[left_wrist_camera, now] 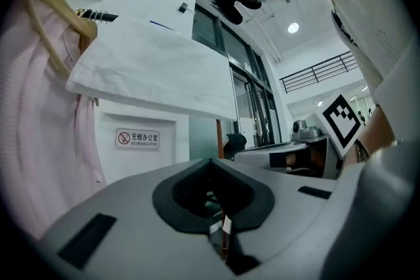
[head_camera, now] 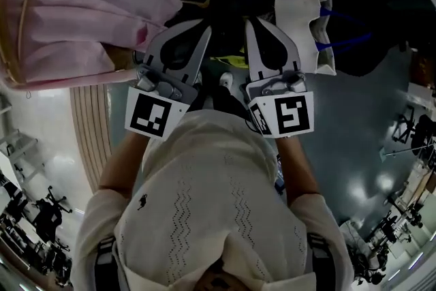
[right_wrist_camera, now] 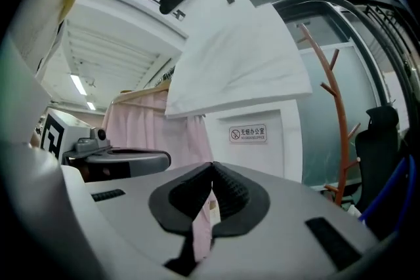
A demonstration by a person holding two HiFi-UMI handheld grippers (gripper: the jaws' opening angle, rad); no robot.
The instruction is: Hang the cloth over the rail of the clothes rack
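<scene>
A thin strip of pink cloth (right_wrist_camera: pixel 200 227) is pinched between the closed jaws of my right gripper (right_wrist_camera: pixel 211 167). My left gripper (left_wrist_camera: pixel 211 162) is also shut, on a narrow pinkish strip with a small white tag (left_wrist_camera: pixel 223 231). In the head view both grippers are raised side by side in front of the person's chest, the left gripper (head_camera: pixel 203 29) and the right gripper (head_camera: pixel 251 24) pointing away. A large pink cloth (head_camera: pixel 75 10) hangs at the upper left on a wooden hanger (head_camera: pixel 20 17). The rail itself is not clearly visible.
A white garment (left_wrist_camera: pixel 151 69) hangs overhead, seen as a white garment (right_wrist_camera: pixel 236 56) from the right too. More pink fabric (right_wrist_camera: pixel 147 128) hangs behind. An orange coat stand (right_wrist_camera: pixel 328 108) rises at the right. A white bag with blue straps (head_camera: pixel 306 27) is beside the right gripper.
</scene>
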